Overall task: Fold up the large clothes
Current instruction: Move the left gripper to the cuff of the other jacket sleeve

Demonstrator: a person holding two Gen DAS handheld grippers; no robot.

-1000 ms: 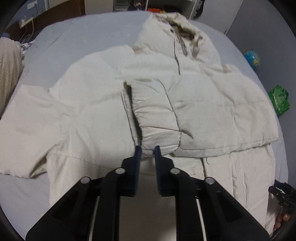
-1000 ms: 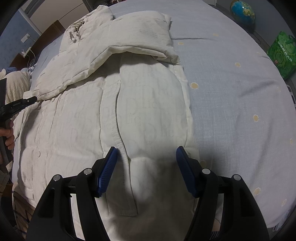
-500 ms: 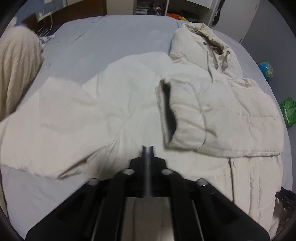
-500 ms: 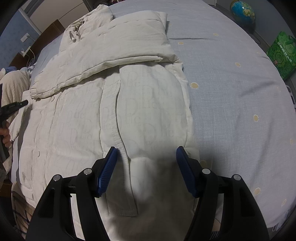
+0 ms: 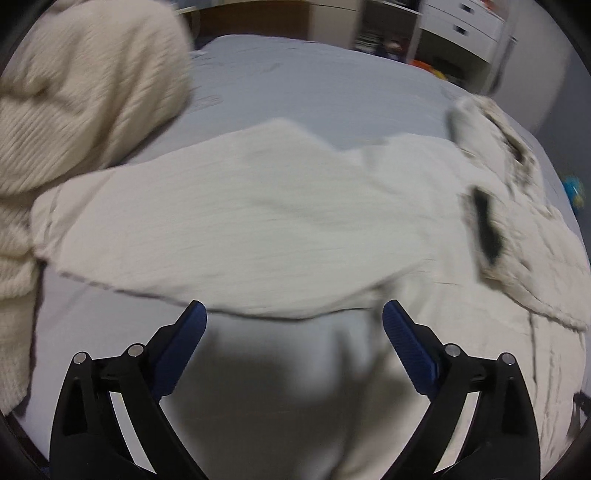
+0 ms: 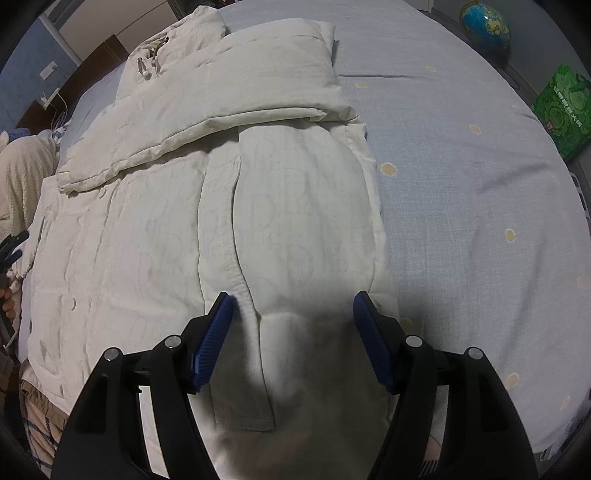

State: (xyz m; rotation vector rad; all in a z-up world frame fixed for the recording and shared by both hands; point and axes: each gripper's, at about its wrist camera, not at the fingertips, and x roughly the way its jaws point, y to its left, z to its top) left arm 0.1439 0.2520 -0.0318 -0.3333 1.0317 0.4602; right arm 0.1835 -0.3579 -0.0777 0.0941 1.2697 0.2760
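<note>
A cream padded hooded jacket (image 6: 155,236) lies flat on the pale blue bed. One sleeve (image 6: 229,99) is folded across its chest. In the left wrist view the other sleeve (image 5: 240,229) stretches out to the left, and the folded sleeve's cuff (image 5: 487,229) and the hood (image 5: 491,125) show at the right, blurred. My left gripper (image 5: 293,317) is open and empty just in front of the outstretched sleeve. My right gripper (image 6: 291,304) is open and empty over the jacket's lower hem.
A cream knitted garment (image 5: 74,92) is heaped at the left, also in the right wrist view (image 6: 22,177). A globe (image 6: 484,24) and a green bag (image 6: 561,110) stand past the bed's right side. A dresser (image 5: 458,26) stands at the back.
My left gripper swung left toward the outstretched sleeve, shut for a moment, and is now open wide. My right gripper has stayed open over the hem.
</note>
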